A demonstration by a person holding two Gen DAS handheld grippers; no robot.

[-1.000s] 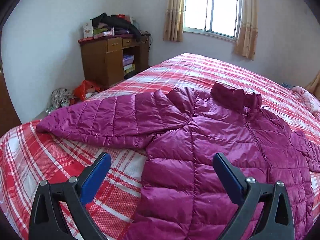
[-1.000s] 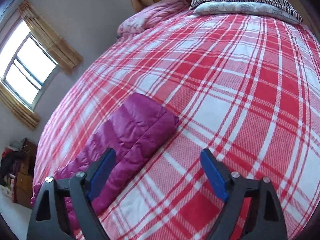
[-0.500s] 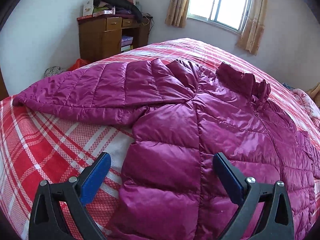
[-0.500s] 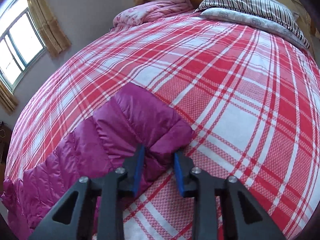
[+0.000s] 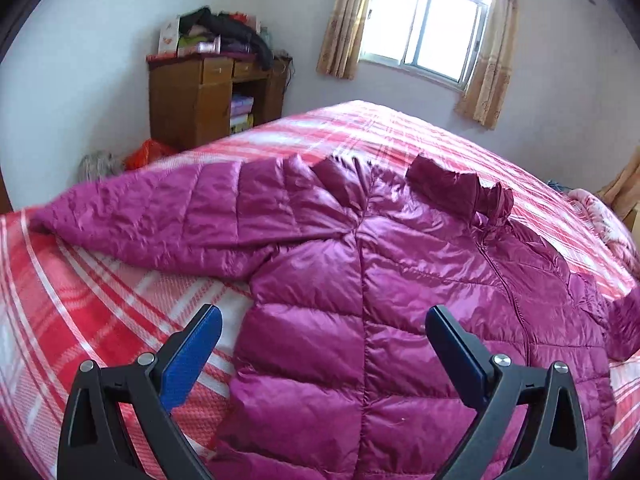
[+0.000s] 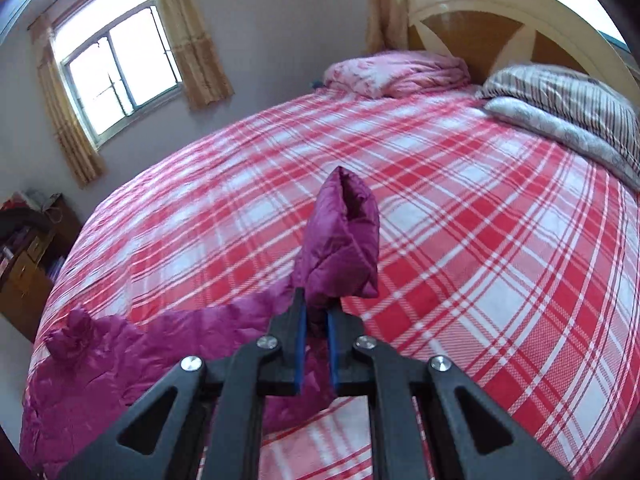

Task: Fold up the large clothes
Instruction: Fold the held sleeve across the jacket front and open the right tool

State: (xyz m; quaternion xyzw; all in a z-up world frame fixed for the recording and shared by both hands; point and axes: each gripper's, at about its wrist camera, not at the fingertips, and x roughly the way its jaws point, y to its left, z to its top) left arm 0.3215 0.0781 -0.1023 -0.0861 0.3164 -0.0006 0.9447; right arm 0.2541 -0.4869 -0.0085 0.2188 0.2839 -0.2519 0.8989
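A magenta quilted down jacket (image 5: 384,288) lies front up on the red plaid bed (image 5: 80,292), one sleeve (image 5: 168,216) stretched out to the left. My left gripper (image 5: 320,336) hovers open over the jacket's lower left panel, nothing between its blue pads. In the right wrist view my right gripper (image 6: 316,320) is shut on the cuff end of the jacket's other sleeve (image 6: 344,244), which stands lifted off the bed. The rest of the jacket (image 6: 120,360) trails down to the lower left.
A wooden desk (image 5: 208,100) piled with clothes and boxes stands by the far wall, with bags on the floor beside it. Curtained window (image 5: 424,32) behind the bed. Pink folded bedding (image 6: 396,72), striped pillows (image 6: 568,108) and a headboard (image 6: 500,24) at the bed's head.
My right gripper closed on the sleeve cuff and lifted it off the bed, rolling as it rose. The left gripper stayed open over the jacket's lower left part.
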